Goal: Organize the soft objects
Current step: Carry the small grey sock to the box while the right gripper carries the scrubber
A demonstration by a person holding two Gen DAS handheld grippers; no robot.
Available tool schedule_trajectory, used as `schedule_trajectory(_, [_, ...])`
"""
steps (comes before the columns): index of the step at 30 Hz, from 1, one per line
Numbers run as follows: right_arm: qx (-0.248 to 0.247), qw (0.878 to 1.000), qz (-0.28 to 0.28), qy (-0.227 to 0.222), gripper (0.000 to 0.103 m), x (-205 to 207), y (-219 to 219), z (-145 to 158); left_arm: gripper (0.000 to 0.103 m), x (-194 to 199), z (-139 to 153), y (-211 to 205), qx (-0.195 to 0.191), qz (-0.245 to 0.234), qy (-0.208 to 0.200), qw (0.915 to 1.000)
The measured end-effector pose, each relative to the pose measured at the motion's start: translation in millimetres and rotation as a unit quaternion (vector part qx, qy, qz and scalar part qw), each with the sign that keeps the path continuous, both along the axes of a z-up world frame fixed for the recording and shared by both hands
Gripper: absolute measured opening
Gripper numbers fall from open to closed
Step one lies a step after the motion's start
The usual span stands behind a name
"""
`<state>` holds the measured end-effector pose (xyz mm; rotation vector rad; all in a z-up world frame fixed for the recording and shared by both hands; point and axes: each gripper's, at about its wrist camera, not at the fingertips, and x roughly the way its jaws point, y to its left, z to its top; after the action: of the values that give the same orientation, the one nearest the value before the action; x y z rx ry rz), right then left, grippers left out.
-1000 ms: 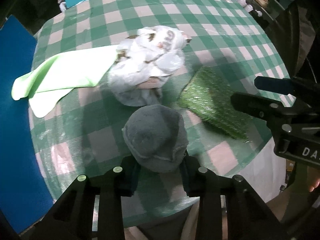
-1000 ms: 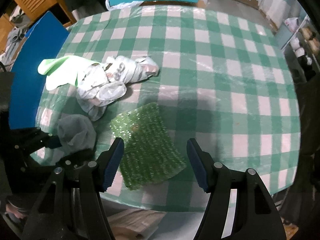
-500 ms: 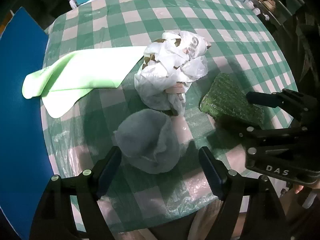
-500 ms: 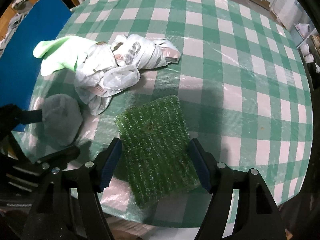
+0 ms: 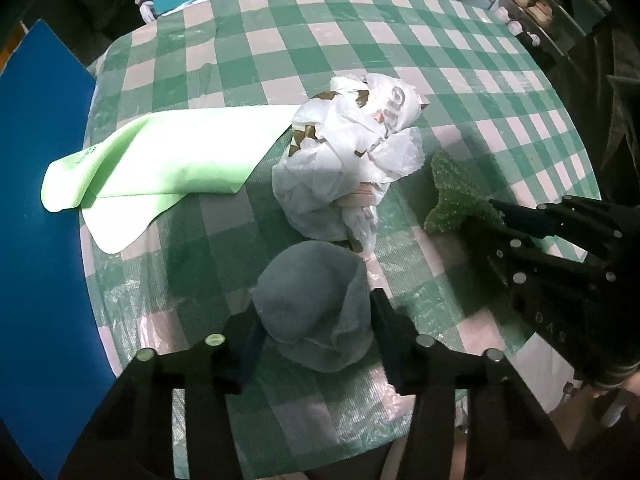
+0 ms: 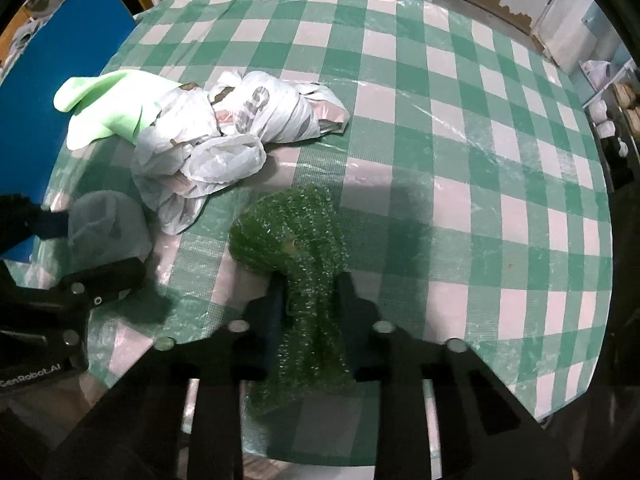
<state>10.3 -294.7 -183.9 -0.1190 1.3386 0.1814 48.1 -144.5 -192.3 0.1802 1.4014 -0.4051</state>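
At the bottom of the right wrist view, the right gripper (image 6: 310, 300) has its fingers pinched tight on the green glittery scouring pad (image 6: 298, 240), which bunches up between them above the checked tabletop (image 6: 460, 140). In the left wrist view, the left gripper (image 5: 316, 320) is closing its fingers around the grey sock ball (image 5: 310, 304), low at centre; whether the pads press on it cannot be told. Just beyond lies a crumpled white plastic bag (image 5: 348, 160), and a light green cloth (image 5: 160, 160) spreads toward the left. A blue board (image 5: 36, 200) stands at the left edge.
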Motion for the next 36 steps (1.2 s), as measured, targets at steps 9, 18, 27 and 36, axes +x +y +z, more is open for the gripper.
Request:
schedule_trajectory(9, [0.029,0.999,-0.009,-0.023,0.018,1,1,28,0.027,-10,17,2,-0.008,-0.006,-0.026,0.9996])
schedule_trajectory(18, [0.041,0.997,-0.019,-0.06,0.018,-2,-9,71,0.026,-17,47,13,-0.012,-0.004,-0.068,0.9976])
schedule_trajectory(27, [0.065,0.993,-0.02,-0.093,0.018,3,2,104,0.026,-22,81,23,-0.009,-0.005,-0.116,0.9932])
schedule_trajectory(36, [0.08,0.99,-0.005,-0.118,0.018,5,17,129,0.026,-22,101,34,-0.007,0.006,-0.144,0.9895])
